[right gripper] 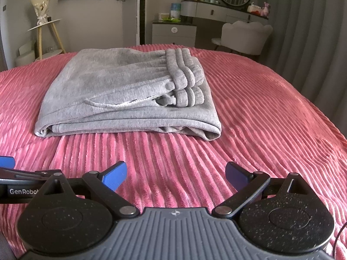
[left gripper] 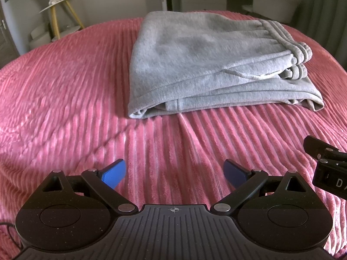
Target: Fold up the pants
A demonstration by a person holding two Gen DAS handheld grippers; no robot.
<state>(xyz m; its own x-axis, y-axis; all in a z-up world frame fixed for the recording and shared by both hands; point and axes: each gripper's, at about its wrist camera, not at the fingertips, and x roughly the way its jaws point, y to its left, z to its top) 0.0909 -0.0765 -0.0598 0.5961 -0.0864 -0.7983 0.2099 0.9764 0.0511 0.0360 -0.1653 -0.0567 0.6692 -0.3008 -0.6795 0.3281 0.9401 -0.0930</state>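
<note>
Grey sweatpants [left gripper: 199, 65] lie folded into a thick rectangle on the pink ribbed bedspread [left gripper: 65, 108], waistband and drawstring on the right side. They also show in the right wrist view [right gripper: 121, 95]. My left gripper [left gripper: 174, 173] is open and empty, held over the bedspread well short of the pants' near edge. My right gripper [right gripper: 175, 175] is open and empty, also short of the pants. The right gripper's body shows at the right edge of the left wrist view [left gripper: 329, 169]. The left gripper's blue fingertip shows at the left edge of the right wrist view [right gripper: 6, 162].
Beyond the bed stand a round side table with gold legs [right gripper: 45, 32], a white nightstand [right gripper: 173, 32], a vanity desk with a round mirror [right gripper: 225, 10] and a white chair [right gripper: 245, 36]. Grey curtains [right gripper: 314, 43] hang on the right.
</note>
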